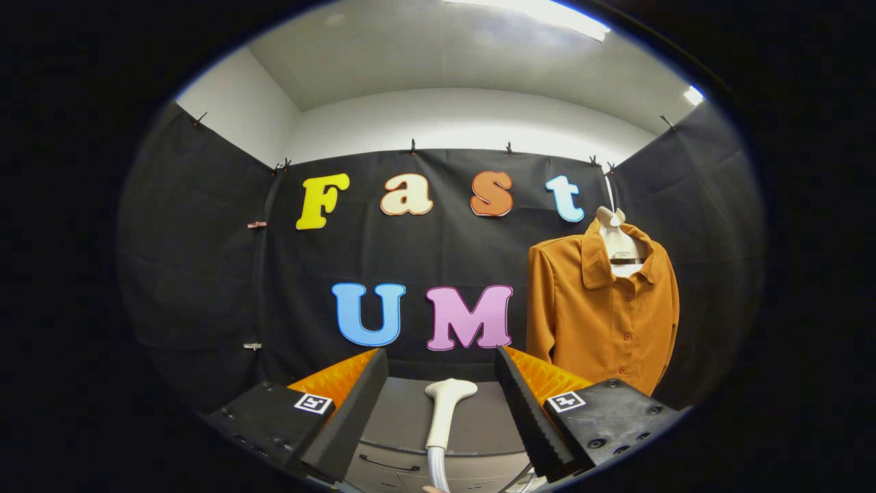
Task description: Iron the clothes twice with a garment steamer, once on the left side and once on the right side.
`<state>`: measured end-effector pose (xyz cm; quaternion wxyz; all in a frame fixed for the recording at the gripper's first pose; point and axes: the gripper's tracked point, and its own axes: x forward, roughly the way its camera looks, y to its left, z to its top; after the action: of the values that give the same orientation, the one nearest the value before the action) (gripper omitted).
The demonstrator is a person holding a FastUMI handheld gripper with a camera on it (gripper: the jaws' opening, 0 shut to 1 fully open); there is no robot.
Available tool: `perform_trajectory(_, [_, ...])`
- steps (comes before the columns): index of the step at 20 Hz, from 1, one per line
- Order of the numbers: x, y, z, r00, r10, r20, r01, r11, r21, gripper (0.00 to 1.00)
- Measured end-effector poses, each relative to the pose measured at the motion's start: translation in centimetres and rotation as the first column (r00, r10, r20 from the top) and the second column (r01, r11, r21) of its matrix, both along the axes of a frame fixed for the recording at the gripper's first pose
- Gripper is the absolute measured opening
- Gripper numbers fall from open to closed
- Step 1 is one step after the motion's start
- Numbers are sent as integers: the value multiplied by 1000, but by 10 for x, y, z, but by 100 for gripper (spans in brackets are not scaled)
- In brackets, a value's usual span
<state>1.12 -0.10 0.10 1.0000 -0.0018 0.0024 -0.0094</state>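
One tool (441, 383) shows with its two fingers spread wide apart, gripping nothing. The left finger (342, 404) is a black wedge with an orange ribbed face and carries one small square marker on its black base. Between the two fingers, touching neither, stands one white steamer head (446, 404), upright, its flat nozzle end at the top and bent slightly to the right. One ribbed grey-white hose (436, 469) runs down from the foot of its handle. The steamer sits in front of one grey bench (404, 418), whose front edge curves below it, with one dark handle slit visible low on the front panel. The right finger (530, 404) mirrors the left: a black toothed inner face, an orange ribbed side and one square marker on its base.

Beyond the right finger and a little to its right hangs one orange-brown shirt (602, 315), buttoned up, collar open, long sleeves falling at both sides. Four buttons can be counted down its front. It hangs on one white hanger (618, 243) against the black cloth wall (205, 274), well beyond the fingertips. Its lower hem is hidden behind the right finger's base.
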Motion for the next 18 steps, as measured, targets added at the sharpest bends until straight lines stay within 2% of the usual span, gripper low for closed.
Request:
perform_trajectory(6, [8,16,-7,1000,11,-17,-11,1000,-16,98])
perform_trajectory(18, [27,29,-39,993,-76,-87,76,997,-13,98])
